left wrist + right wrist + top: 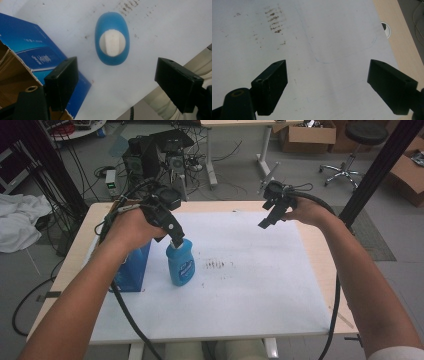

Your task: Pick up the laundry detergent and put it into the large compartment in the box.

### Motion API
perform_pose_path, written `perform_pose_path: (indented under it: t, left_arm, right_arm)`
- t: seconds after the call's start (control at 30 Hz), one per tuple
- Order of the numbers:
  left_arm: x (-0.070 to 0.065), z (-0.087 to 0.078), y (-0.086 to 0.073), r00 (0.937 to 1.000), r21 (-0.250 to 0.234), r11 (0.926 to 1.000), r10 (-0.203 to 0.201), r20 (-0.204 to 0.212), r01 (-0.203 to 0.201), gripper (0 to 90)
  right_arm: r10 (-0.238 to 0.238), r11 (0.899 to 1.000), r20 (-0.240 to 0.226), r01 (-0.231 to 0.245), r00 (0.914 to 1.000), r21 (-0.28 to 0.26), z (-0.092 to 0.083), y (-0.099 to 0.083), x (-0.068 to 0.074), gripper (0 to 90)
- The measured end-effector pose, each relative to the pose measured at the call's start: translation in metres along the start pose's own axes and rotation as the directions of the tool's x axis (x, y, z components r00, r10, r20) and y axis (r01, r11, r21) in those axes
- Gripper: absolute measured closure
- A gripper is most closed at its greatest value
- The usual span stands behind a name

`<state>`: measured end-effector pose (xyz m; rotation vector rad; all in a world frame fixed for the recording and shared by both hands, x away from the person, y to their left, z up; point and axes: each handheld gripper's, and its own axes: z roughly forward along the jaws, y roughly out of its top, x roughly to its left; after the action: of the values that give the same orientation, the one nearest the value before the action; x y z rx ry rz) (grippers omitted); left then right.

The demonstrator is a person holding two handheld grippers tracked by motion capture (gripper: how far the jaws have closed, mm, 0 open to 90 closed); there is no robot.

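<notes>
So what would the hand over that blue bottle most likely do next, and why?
Probably lower the left gripper straight down around the blue bottle. Its jaws stand wide open above the white cap, the bottle stands upright beside the blue box, and nothing is gripped yet.
</notes>
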<state>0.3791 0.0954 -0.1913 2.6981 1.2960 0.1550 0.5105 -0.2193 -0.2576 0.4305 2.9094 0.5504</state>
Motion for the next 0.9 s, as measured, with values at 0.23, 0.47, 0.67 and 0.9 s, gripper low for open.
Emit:
perform_pose_path:
  t: [0.23, 0.47, 0.67, 0.9]
  left_arm:
    - [0.004, 0.01, 0.004, 0.9998, 0.001, 0.9998, -0.019, 0.0, 0.019, 20.1]
    - [0.008, 0.018, 0.006, 0.9994, -0.029, 0.999, -0.033, 0.006, 0.034, 20.2]
    - [0.005, 0.029, 0.009, 0.9995, -0.02, 0.9994, -0.03, 0.013, 0.03, 20.0]
    - [0.003, 0.041, 0.011, 0.9995, -0.013, 0.9994, -0.031, 0.012, 0.031, 20.0]
  right_arm:
    - [0.0, 1.0, -0.004, 0.0, 1.0, 0.0, 0.002, -0.001, -0.003, 16.3]
    - [0.007, 1.0, -0.008, -0.007, 0.9999, -0.001, 0.004, -0.003, -0.004, 16.3]
    - [0.014, 1.0, -0.008, -0.014, 0.9999, 0.0, 0.005, -0.004, -0.006, 16.3]
    - [0.012, 1.0, -0.01, -0.012, 0.9999, 0.004, 0.007, -0.004, -0.006, 16.3]
